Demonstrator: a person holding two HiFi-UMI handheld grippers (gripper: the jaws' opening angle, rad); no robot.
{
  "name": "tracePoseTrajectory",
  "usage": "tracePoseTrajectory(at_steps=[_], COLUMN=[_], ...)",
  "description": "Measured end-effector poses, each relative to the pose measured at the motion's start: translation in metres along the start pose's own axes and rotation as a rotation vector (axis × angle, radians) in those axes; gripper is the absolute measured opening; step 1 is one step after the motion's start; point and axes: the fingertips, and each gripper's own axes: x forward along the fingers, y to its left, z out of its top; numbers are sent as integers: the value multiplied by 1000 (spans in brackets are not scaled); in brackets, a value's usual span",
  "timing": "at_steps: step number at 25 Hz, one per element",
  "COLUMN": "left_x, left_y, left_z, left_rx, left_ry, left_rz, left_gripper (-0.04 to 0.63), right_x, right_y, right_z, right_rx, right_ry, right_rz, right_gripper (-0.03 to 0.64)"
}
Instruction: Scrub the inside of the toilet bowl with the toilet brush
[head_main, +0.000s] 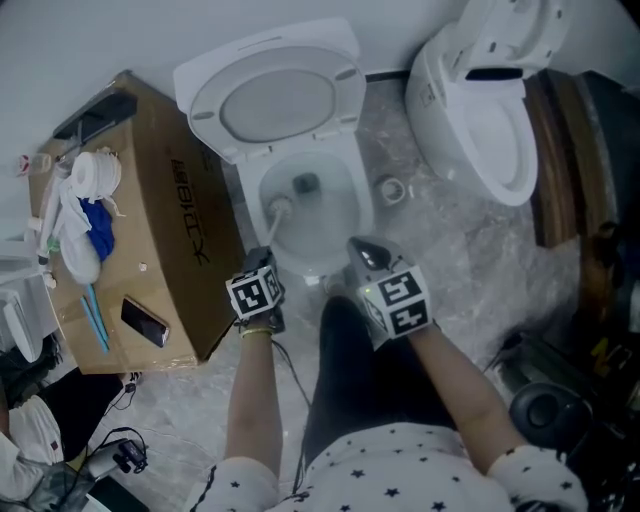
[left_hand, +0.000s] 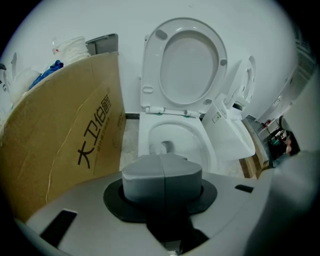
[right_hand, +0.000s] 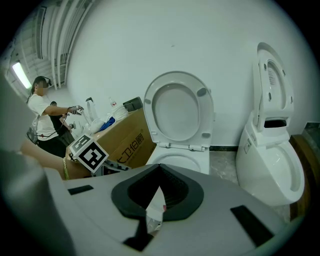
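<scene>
White brush (head_main: 281, 209) sits low in the bowl (head_main: 340, 212), clamped in the left gripper (head_main: 264, 260); the right gripper (head_main: 366, 252) gapes empty. Best to press the bristles firmly and sweep round under the rim.

White toilet bowl (head_main: 352, 200) and toilet brush (head_main: 280, 209), brown black-printed cardboard box (head_main: 170, 230), grey marbled floor (head_main: 470, 270)

"大卫伯爵" on cardboard box (left_hand: 60, 150)

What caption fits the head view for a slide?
Left claw holds toilet brush in the toilet bowl; right claw open.
</scene>
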Motion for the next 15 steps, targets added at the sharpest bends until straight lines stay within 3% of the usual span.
tracePoseTrajectory(at_steps=[15], left_x=[-10], left_y=[-12], left_z=[-42], left_rx=[4], left_ry=[54], left_rz=[-11], left_gripper=[146], right_x=[-14], right_y=[-2], right_z=[-2], right_rx=[-8], right_ry=[-9], right_rz=[-17], right_gripper=[6])
